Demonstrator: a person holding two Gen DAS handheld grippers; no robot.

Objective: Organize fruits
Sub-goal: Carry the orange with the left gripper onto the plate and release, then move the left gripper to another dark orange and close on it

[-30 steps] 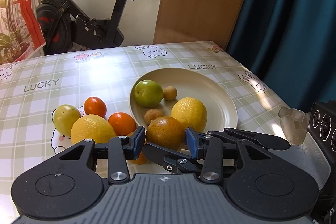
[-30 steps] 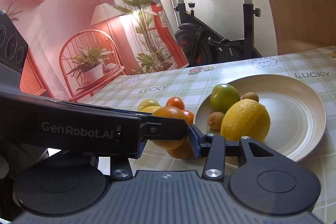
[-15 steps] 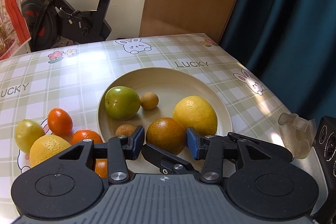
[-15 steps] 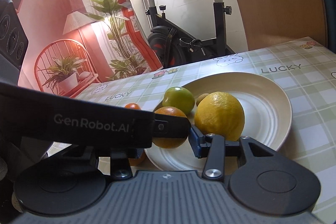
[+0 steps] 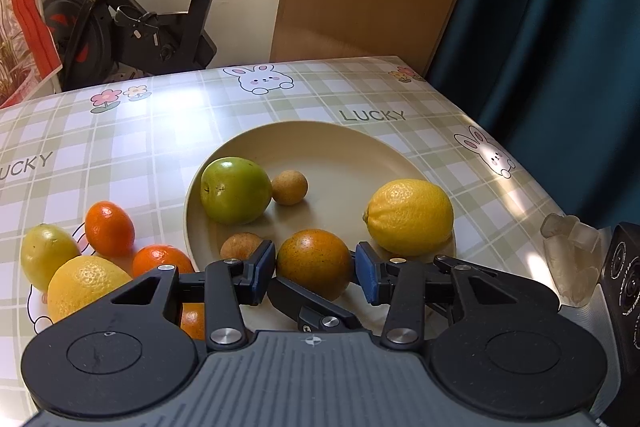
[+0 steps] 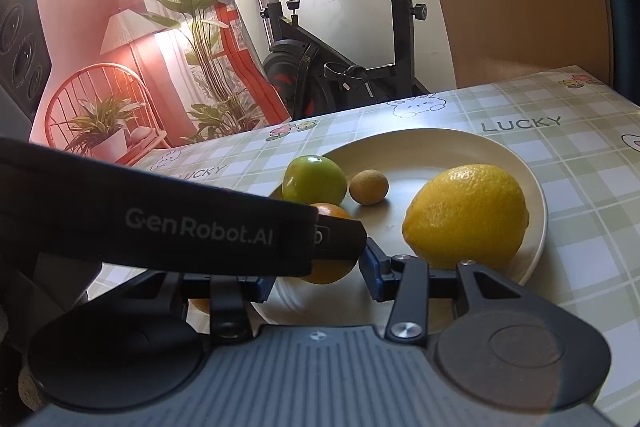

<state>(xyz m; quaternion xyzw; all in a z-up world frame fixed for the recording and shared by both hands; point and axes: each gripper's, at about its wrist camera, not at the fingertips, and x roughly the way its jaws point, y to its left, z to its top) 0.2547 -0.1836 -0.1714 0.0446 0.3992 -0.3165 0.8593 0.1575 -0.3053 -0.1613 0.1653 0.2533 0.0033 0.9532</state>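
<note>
5 fruits are already placed on the plate [image 5: 352, 143], with an orange [image 5: 314, 264] clenched by both claws; 5 are left beside the left claw [image 5: 316, 273].

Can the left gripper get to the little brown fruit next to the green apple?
Probably not yet: the left gripper is shut on the orange, though nothing blocks the little brown fruit.

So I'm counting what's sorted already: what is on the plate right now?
On the plate: a green apple, a lemon, two small brown fruits, and an orange between the left claw pads. Whether the orange rests on the plate is hidden.
</note>
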